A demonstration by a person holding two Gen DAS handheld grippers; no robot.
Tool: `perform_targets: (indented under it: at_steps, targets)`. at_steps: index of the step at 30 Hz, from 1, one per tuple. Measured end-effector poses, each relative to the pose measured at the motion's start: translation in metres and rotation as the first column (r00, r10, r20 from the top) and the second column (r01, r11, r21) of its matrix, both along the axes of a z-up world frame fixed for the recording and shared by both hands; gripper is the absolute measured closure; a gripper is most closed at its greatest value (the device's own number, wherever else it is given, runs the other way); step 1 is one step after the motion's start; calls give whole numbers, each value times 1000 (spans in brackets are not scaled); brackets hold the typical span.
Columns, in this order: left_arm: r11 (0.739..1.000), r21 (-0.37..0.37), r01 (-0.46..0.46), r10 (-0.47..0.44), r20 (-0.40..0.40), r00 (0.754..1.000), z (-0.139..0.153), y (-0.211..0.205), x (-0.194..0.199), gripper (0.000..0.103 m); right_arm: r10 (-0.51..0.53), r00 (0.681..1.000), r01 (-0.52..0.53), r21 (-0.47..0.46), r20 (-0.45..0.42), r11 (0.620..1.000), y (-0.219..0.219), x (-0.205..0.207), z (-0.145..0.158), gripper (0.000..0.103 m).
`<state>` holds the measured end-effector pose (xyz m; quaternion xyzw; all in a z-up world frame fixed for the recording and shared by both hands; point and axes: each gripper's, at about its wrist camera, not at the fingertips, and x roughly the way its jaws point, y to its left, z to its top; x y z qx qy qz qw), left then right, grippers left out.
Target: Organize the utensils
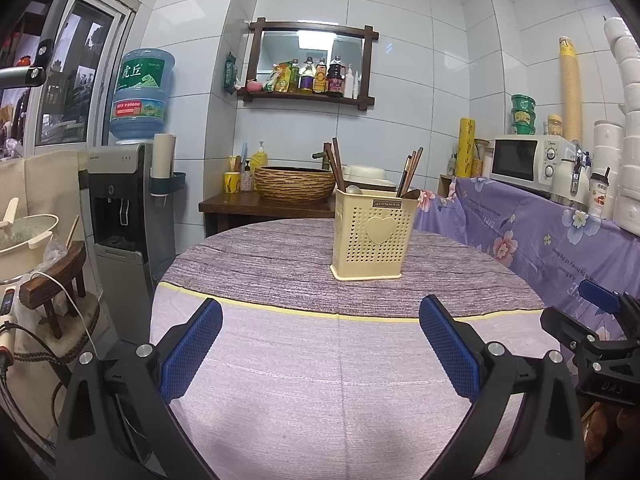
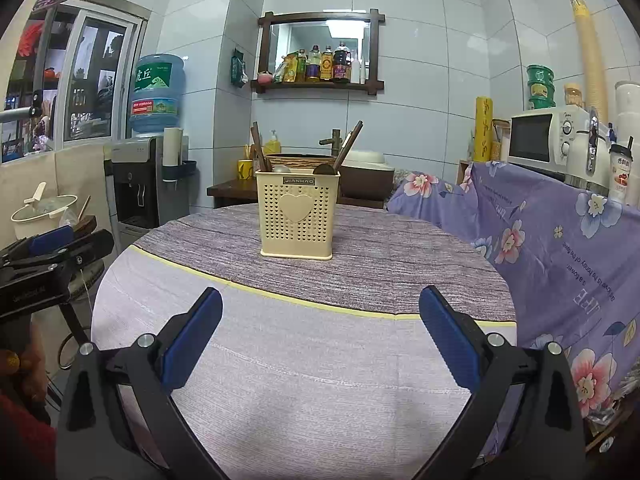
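Left gripper (image 1: 320, 344): I am holding it spread wide, grasping nothing
Right gripper (image 2: 320, 336): likewise released
Utensil holder (image 1: 370, 234): standing upright on table (image 1: 280, 360), holding chopsticks (image 1: 410, 172)

Round table (image 1: 280, 380) spreading below the cameras, wearing a lilac cloth with a darker grey-purple band (image 1: 260, 264) toward 12 o'clock and a thin yellow stripe (image 1: 280, 309) running between the two. Cream perforated utensil holder (image 1: 370, 236) standing upright on the darker band, at about 1 o'clock in the left wrist view, 12 o'clock in the right wrist view, carrying chopsticks (image 1: 410, 174) and spoons.
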<state>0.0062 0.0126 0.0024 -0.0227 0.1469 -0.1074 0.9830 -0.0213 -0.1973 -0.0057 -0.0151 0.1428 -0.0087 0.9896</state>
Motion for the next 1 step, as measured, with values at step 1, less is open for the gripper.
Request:
perform_targets:
  at_steps: [1]
  targets:
    - [1000,1,-2,2,1,1000,0,0,0,5,0,1000,0,-1,0,1000,0,0,0,6]
